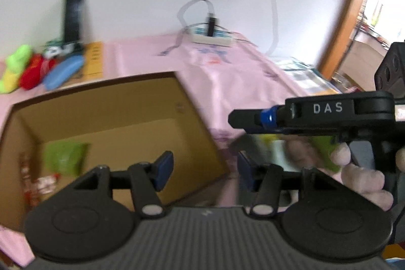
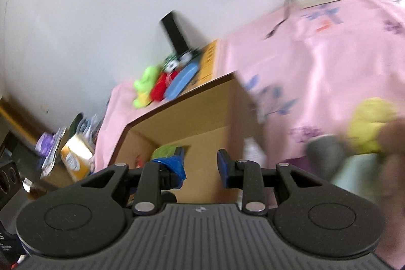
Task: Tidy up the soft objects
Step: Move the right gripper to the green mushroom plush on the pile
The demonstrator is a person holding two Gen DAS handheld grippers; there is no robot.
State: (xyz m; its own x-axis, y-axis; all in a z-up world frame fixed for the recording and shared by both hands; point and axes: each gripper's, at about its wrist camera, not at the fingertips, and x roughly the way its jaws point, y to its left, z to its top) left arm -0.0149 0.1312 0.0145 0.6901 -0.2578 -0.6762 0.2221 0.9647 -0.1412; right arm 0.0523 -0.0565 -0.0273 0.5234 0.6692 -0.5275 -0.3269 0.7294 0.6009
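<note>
An open cardboard box [image 1: 106,103] stands on the pink cloth, with a green packet [image 1: 65,158] and a red-and-white packet [image 1: 41,182] inside. My left gripper [image 1: 203,168] hangs open over the box's right corner, with nothing between its fingers. My right gripper [image 2: 201,165] is open too, with nothing in it, and points at the same box [image 2: 202,113]. Seen side-on in the left wrist view, the right gripper [image 1: 236,118] is held by a hand [image 1: 362,176]. Green-yellow [image 1: 15,67], red [image 1: 33,71] and blue [image 1: 63,71] soft toys lie at the back left. A blurred yellow soft thing [image 2: 372,120] sits at the right.
A pink cloth [image 1: 227,72] covers the table. A power strip [image 1: 212,38] with cables lies at the back by the white wall. A black upright box [image 1: 73,17] stands behind the toys. Packets and clutter [image 2: 73,151] lie beyond the table's left edge.
</note>
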